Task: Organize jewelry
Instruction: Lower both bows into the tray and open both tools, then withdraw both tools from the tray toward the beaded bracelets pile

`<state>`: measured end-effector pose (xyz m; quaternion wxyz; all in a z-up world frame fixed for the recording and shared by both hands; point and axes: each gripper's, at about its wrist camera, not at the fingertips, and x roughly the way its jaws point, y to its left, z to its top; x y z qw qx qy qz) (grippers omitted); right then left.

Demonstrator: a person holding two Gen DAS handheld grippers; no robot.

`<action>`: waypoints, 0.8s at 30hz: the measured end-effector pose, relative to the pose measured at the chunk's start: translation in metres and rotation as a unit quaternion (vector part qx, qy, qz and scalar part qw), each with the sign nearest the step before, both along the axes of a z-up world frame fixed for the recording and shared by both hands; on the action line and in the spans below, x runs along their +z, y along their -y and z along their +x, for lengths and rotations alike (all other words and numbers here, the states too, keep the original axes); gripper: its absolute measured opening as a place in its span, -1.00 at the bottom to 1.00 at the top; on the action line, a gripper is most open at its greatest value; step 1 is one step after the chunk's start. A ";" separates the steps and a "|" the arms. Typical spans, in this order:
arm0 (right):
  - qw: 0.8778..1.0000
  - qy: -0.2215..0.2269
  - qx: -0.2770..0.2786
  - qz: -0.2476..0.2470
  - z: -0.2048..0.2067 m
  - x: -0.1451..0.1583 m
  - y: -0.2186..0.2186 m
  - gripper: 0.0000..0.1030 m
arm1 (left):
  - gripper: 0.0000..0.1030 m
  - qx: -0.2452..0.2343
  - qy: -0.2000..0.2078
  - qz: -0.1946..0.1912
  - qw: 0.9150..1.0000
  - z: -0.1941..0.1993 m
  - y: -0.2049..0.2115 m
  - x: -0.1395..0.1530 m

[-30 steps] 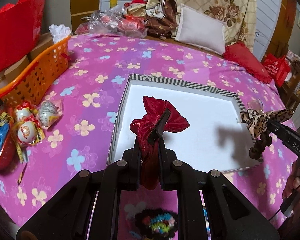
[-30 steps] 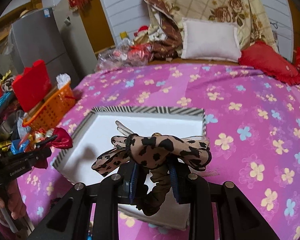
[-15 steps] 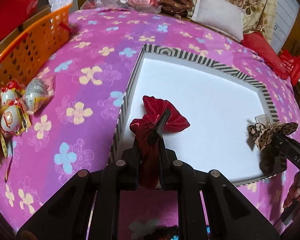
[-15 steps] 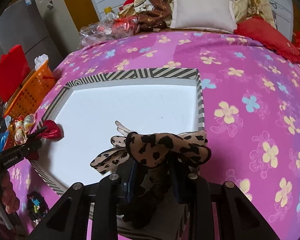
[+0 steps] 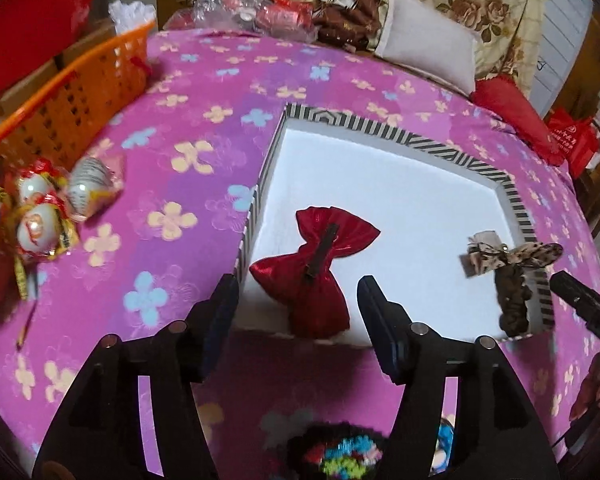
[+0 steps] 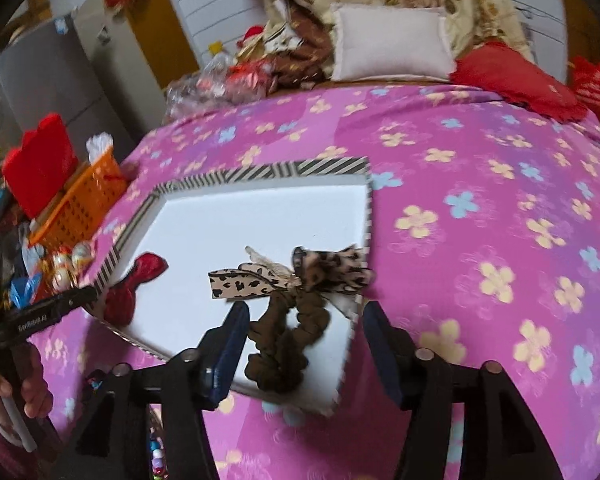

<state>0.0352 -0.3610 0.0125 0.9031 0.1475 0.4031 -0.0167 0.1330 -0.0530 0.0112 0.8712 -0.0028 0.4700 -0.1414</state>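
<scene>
On my left wrist view the red satin bow lies in the lower left corner of the striped tray, at the centre of the frame, its dark clip strip across the knot. My left gripper has its jaws opening and already wide, one finger on each side of the bow, neither pad touching it.

On my right wrist view the leopard-print scrunchie bow sits at the tray's lower right corner, just below frame centre, its brown scrunchie loop trailing down toward the tray's near edge. My right gripper is opening too; the loop lies between the fingers, but the pads stand clear of it. The same leopard piece shows at the right of the left view, with the tip of the right gripper just beside it.

The tray rests on a pink flowered bedspread. At the left of the right view I see my left hand around its gripper's handle. Further out, an orange basket stands at the upper left of the left view, wrapped eggs below it. A white pillow and a red cushion lie at the top of the right view. A dark beaded item shows at the bottom centre of the left view.
</scene>
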 end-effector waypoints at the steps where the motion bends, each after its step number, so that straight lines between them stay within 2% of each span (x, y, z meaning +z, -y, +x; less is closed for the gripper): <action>1: 1.000 0.008 -0.006 0.008 -0.008 0.004 0.002 0.12 | 0.20 0.001 0.002 -0.003 1.000 -0.003 -0.002 0.003; 3: 1.000 0.013 -0.005 0.015 -0.018 0.008 0.001 0.13 | 0.20 0.002 0.012 -0.008 1.000 -0.015 -0.009 0.010; 9: 1.000 0.026 0.015 -0.006 -0.044 0.015 -0.026 0.14 | 0.20 0.012 0.052 0.016 0.998 -0.053 -0.021 0.026; 11: 0.999 0.029 0.020 -0.013 -0.051 0.017 -0.036 0.21 | 0.20 0.018 0.066 0.022 0.997 -0.067 -0.024 0.031; 13: 0.999 0.033 0.028 -0.008 -0.059 0.017 -0.047 0.27 | 0.20 0.023 0.074 0.023 0.997 -0.078 -0.028 0.035; 19: 0.998 0.042 0.044 -0.027 -0.077 0.021 -0.078 0.28 | 0.20 0.034 0.098 0.038 0.994 -0.108 -0.031 0.042; 24: 0.998 0.046 0.047 -0.019 -0.092 0.023 -0.089 0.29 | 0.20 0.038 0.109 0.042 0.992 -0.129 -0.029 0.044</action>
